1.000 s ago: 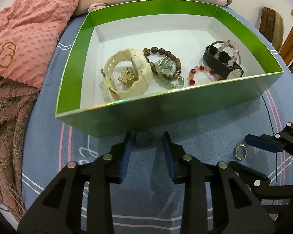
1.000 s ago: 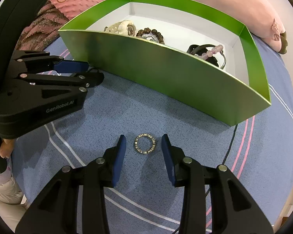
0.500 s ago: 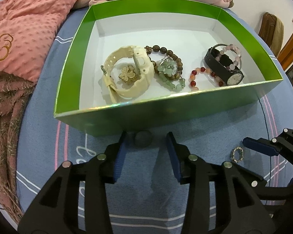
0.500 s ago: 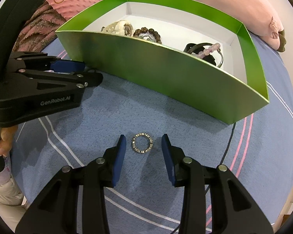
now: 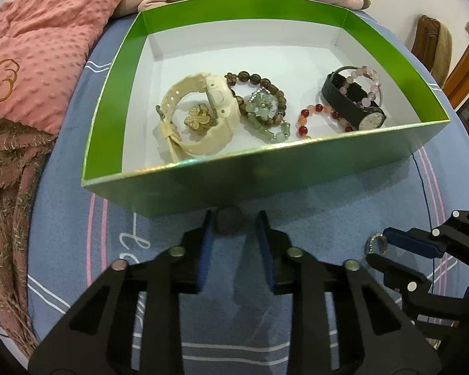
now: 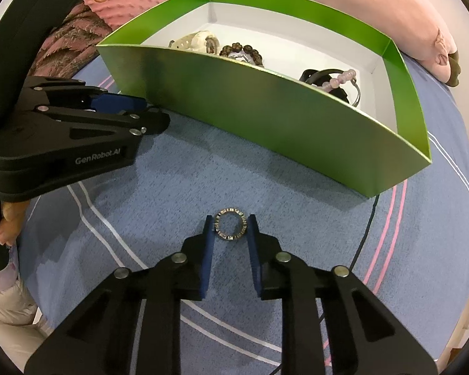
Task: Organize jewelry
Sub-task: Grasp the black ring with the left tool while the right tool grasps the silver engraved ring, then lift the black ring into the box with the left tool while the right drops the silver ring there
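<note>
A small dark round object [image 5: 229,225] lies on the blue bedsheet just in front of the green box [image 5: 265,175]. My left gripper [image 5: 234,228] straddles it with jaws closing; a gap shows at the right pad. My right gripper [image 6: 230,228] is closing on a silver studded ring [image 6: 230,228] flat on the sheet, both pads at its rim. In the left wrist view the ring [image 5: 375,243] sits between the right gripper's [image 5: 380,247] fingers. The left gripper [image 6: 151,113] shows at the left of the right wrist view. The box holds a cream watch [image 5: 215,137], bead bracelets [image 5: 265,84] and a black watch [image 5: 350,103].
A pink dotted blanket [image 5: 37,47] and a brown fringed throw [image 5: 6,187] lie left of the box. A pink plush pillow [image 6: 359,3] lies behind it. A thin black cable [image 6: 365,234] runs across the sheet at the right. A person's hand [image 6: 9,218] holds the left gripper.
Both pairs of jaws have narrowed: the right ones came in onto the ring, the left ones drew in around the dark round object. Neither hand has shifted.
</note>
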The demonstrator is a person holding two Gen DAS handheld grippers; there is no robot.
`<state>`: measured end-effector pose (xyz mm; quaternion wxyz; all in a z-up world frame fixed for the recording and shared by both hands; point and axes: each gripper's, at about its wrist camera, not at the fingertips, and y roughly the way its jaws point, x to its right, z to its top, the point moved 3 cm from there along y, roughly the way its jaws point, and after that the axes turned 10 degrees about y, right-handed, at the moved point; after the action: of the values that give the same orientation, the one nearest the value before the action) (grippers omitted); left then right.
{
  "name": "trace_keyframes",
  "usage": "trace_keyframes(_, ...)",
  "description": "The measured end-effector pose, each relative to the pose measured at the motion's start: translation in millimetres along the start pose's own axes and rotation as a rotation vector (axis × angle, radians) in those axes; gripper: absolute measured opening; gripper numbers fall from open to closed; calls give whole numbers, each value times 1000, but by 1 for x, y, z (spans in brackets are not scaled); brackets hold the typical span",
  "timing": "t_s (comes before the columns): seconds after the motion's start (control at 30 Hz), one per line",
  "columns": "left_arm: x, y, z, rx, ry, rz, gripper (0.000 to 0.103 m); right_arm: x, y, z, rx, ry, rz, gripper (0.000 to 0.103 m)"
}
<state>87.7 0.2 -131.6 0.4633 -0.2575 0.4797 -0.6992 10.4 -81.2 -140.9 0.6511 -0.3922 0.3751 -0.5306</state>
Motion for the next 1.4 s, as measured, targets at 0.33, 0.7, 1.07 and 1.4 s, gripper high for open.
trace_keyframes(0.33,9,-16,-8,8,7,-6,18,7,-17,-4,26,33,4,20)
trace_keyframes(0.7,12,-43,-12,53,10,-10,18,12,-39,-3,62,62,15,20)
trace_keyframes(1.07,10,-57,-13,96,-1,25,18,0,-30,-3,47,36,19,20)
trace_keyframes(1.4,23,-96,-2,224,49,49,18,11,-77,19,192,70,36,21)
